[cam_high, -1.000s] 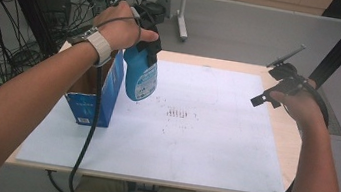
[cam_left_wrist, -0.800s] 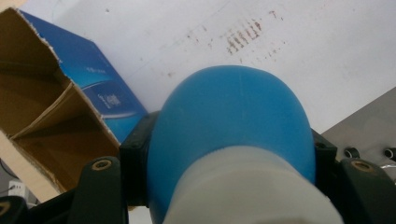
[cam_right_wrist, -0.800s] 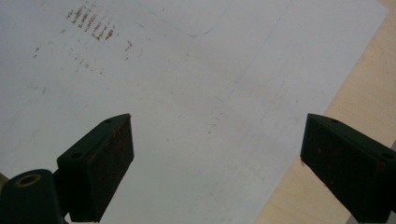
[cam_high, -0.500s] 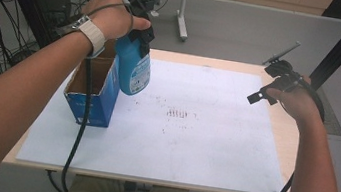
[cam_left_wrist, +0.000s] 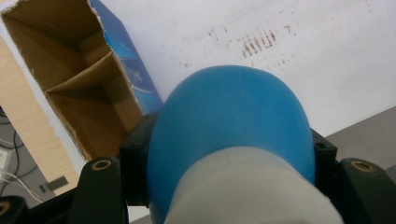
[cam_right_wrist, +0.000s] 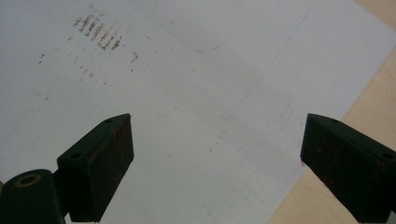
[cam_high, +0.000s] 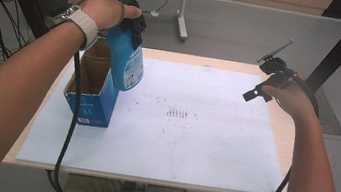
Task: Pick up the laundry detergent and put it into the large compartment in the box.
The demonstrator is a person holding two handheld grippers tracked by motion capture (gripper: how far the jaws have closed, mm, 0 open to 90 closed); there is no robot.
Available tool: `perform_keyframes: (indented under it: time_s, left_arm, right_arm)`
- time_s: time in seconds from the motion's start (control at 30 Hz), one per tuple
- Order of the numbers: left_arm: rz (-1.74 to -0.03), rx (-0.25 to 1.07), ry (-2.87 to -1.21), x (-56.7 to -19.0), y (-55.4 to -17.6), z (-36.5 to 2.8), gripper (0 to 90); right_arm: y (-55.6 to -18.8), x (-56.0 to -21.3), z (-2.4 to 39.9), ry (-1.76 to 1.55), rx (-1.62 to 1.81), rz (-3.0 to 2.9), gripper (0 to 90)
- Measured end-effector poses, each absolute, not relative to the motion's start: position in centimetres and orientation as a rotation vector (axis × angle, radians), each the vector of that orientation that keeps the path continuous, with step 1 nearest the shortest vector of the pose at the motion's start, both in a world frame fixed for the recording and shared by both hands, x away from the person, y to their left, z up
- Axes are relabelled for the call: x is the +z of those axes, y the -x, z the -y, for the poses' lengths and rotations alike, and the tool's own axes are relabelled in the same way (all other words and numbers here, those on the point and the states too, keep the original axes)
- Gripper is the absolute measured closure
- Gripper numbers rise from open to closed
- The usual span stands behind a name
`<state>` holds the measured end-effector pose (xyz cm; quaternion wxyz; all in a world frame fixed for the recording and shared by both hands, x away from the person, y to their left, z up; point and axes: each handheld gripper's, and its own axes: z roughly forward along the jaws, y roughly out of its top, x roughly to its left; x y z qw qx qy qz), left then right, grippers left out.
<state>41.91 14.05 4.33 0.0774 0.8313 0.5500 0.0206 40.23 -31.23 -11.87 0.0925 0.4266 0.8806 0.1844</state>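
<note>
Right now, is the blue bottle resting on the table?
No, in the high view the left gripper holds the blue bottle in the air beside the open cardboard box.

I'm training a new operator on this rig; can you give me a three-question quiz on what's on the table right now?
1. What does the left gripper hold?
2. True or false: the right gripper grips something.
3. The blue cardboard box is: A) sealed, B) open at the top, C) lying flat?

Key:
1. The blue bottle, clamped near its top and clear of the white sheet.
2. False; its jaws stand open over the white sheet.
3. B; a cardboard divider shows inside.
</note>
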Motion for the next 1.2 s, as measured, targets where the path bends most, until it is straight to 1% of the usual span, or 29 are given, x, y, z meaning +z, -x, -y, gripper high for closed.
perform_keyframes:
  time_s: [0.3,0.73,1.2]
  left_arm:
    - [-1.736,0.064,-2.422,5.8,-41.7,-15.7,37.9]
    - [-1.868,0.065,-2.331,6.2,-41.8,-19.0,37.8]
    - [-1.928,0.074,-2.278,6.6,-41.6,-20.9,37.8]
  right_arm:
    - [-40.6,-11.9,31.2,-1.256,0.546,-2.62,9.4]
    - [-40.3,-11.9,31.2,-1.247,0.548,-2.614,9.6]
    - [-40.8,-12.0,30.5,-1.239,0.54,-2.628,9.5]
